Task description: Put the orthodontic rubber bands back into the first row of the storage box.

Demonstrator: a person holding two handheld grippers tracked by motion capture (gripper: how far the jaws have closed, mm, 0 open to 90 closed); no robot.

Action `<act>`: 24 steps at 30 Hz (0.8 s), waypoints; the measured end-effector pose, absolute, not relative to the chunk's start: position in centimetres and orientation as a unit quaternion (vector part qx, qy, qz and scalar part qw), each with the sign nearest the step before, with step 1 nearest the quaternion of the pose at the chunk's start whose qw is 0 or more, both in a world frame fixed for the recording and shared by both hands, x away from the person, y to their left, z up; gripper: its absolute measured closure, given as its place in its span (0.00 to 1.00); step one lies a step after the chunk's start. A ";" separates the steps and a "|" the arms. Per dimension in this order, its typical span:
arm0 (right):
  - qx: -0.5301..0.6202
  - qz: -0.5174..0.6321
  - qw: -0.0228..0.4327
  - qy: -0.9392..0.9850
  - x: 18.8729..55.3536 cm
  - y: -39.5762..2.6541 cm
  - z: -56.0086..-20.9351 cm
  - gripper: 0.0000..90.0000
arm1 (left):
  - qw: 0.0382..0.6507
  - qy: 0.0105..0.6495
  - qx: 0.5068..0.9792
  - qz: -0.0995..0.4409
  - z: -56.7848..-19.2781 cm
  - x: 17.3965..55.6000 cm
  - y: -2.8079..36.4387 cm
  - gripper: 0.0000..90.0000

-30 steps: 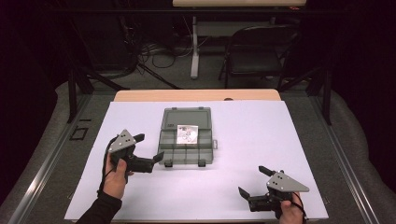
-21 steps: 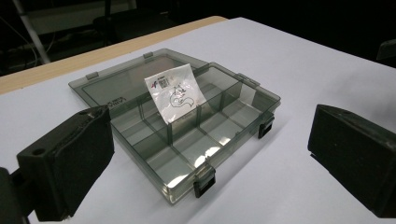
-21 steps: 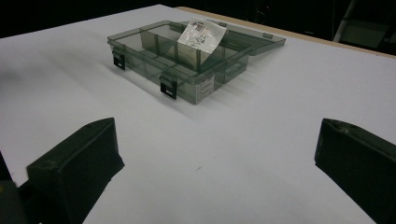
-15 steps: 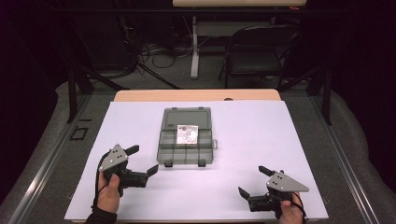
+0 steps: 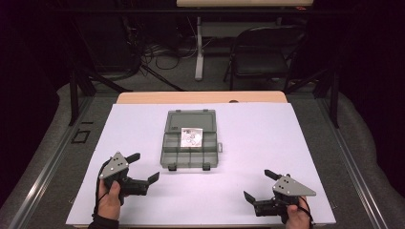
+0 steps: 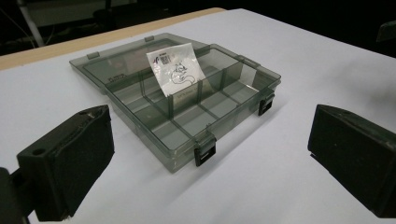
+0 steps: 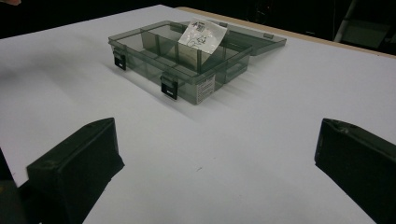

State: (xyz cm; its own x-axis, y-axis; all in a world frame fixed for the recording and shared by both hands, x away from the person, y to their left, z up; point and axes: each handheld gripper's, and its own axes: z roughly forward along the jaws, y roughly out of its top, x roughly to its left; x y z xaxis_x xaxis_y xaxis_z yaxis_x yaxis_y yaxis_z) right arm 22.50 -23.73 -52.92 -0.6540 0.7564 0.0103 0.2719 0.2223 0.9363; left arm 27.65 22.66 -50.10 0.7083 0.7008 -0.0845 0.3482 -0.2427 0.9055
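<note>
A smoky grey compartment box (image 5: 191, 158) lies open mid-table, its lid flat behind it. A small clear bag (image 5: 192, 137) with printed marks leans in a middle compartment. My left gripper (image 5: 144, 166) is open near the front left, a short way from the box's front left corner, nothing between its jaws. At the front right my right gripper (image 5: 258, 185) is open and empty too. The left gripper view looks past its gripper (image 6: 212, 163) at the box (image 6: 187, 122) and bag (image 6: 175, 70). From the right gripper (image 7: 217, 172) the box (image 7: 140, 42) and bag (image 7: 203, 35) lie farther off.
A white sheet (image 5: 296, 143) covers the table, with a wooden strip (image 5: 200, 97) along its far edge. A folding chair (image 5: 262, 57) and floor cables (image 5: 157, 52) stand beyond it. Metal rails (image 5: 353, 167) run along both sides.
My left gripper has drawn back from the box's left side toward the near edge, jaws still open. The right gripper, box and bag have not moved.
</note>
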 end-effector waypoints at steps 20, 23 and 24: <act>0.342 0.516 0.230 0.751 22.4 -23.7 -52.8 0.00 | 0.505 0.342 0.776 0.161 -50.8 28.1 22.3 0.01; 0.342 0.516 0.229 0.752 22.5 -23.8 -52.8 0.00 | 0.501 0.344 0.778 0.158 -50.9 28.1 22.3 0.01; 0.342 0.516 0.229 0.752 22.5 -23.8 -52.8 0.00 | 0.502 0.344 0.778 0.157 -50.9 28.1 22.2 0.01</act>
